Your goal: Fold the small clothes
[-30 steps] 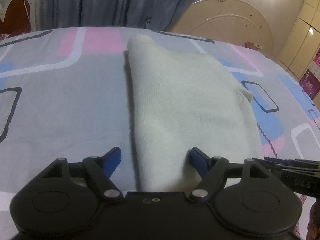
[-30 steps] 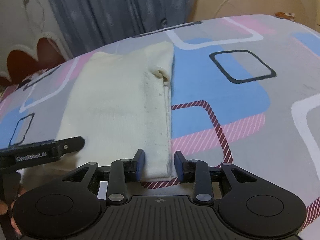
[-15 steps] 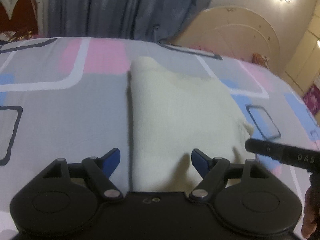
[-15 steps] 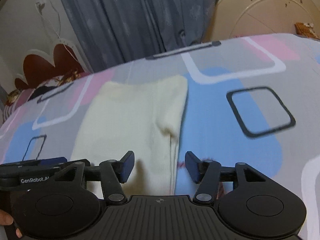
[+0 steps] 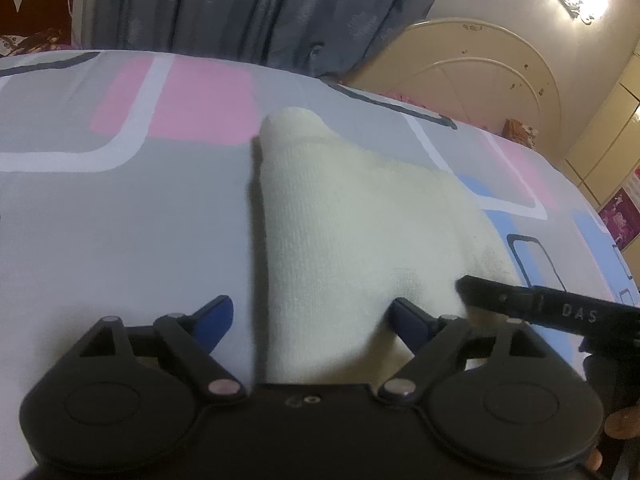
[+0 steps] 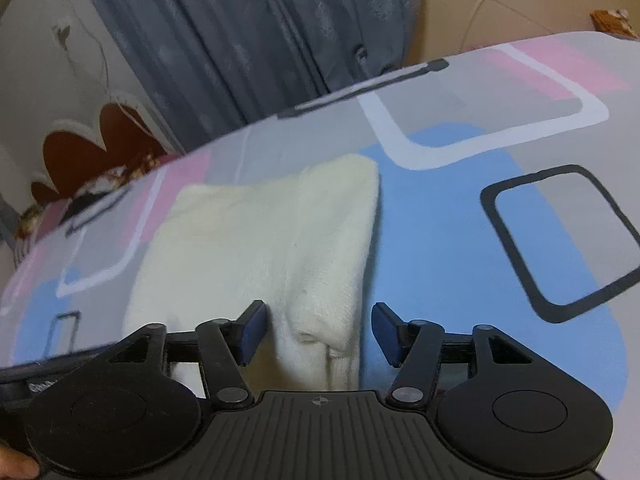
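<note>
The cream knitted garment (image 5: 352,236) lay flat on the patterned bedsheet (image 5: 120,216), its long axis running away from both cameras toward the grey curtain (image 5: 240,4), with the near end under the two tools. The left gripper (image 5: 310,316) had just been opening further and stood wide, its blue pads clear of the cloth: the garment's left folded edge passed between the jaws, the left pad over bare sheet and the right pad over the knit, neither pressing. The right gripper (image 6: 316,332) had also just been opening, to a middling gap, and it straddled the garment's right edge, where a folded strip or sleeve lay along the side; nothing was pinched there either. Each tool therefore sat at its own near corner, the left at the left edge and the right at the right edge, so the cloth stretched straight ahead of both, and a fold carrying the near hem toward the far end looked the likeliest next step, though that was only a judgement. In the left view the right tool showed as a dark bar crossing the lower right, covering part of the hem. The near hem itself was hidden beneath both gripper bodies, so whether it lay straight could not be told. Both pictures were soft with motion blur, and the far end showed only as a rounded bump.
</note>
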A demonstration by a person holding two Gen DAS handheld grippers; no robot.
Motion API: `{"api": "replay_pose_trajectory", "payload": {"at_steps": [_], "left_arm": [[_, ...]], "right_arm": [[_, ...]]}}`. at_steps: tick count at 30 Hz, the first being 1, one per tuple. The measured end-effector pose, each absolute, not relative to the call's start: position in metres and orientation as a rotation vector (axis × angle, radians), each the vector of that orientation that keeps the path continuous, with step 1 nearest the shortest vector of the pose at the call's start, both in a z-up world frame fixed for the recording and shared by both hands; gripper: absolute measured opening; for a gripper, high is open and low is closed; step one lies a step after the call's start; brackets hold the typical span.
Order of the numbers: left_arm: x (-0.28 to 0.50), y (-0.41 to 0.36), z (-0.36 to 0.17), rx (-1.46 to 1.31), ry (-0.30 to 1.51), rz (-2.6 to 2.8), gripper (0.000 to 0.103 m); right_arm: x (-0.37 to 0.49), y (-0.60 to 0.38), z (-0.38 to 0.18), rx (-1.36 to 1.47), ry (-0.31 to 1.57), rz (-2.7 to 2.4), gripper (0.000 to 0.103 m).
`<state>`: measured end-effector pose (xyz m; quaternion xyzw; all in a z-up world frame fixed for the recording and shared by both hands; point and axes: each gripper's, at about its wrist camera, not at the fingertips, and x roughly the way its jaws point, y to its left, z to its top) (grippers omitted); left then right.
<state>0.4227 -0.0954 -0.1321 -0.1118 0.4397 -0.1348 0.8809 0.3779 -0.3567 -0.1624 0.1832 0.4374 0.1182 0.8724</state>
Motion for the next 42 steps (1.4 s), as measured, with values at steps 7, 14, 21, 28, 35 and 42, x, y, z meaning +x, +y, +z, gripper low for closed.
{"api": "replay_pose_trajectory", "payload": {"at_steps": [7,14,21,28,35,42], "left_arm": [[0.427,-0.094,-0.131,-0.241,0.922,-0.295,0.089],[0.423,-0.095,-0.117,-0.287,0.904,-0.316,0.08],[0.437,-0.103,-0.129,-0.325,0.95,-0.316,0.081],[0.437,-0.109,-0.133,-0.306,0.93,-0.32,0.076],[0.435,-0.108,-0.128,-0.297,0.931,-0.317,0.058],[0.431,-0.118,-0.119,-0.225,0.906,-0.306,0.045]], "right_arm": [[0.379,-0.365,-0.169,0.442,0.912,0.27,0.058],[0.372,-0.375,-0.161,0.49,0.891,0.25,0.075],[0.377,-0.37,-0.166,0.491,0.902,0.257,0.075],[0.38,-0.363,-0.17,0.469,0.899,0.269,0.075],[0.382,-0.357,-0.171,0.499,0.9,0.296,0.047],[0.38,-0.348,-0.163,0.444,0.891,0.295,0.037]]}}
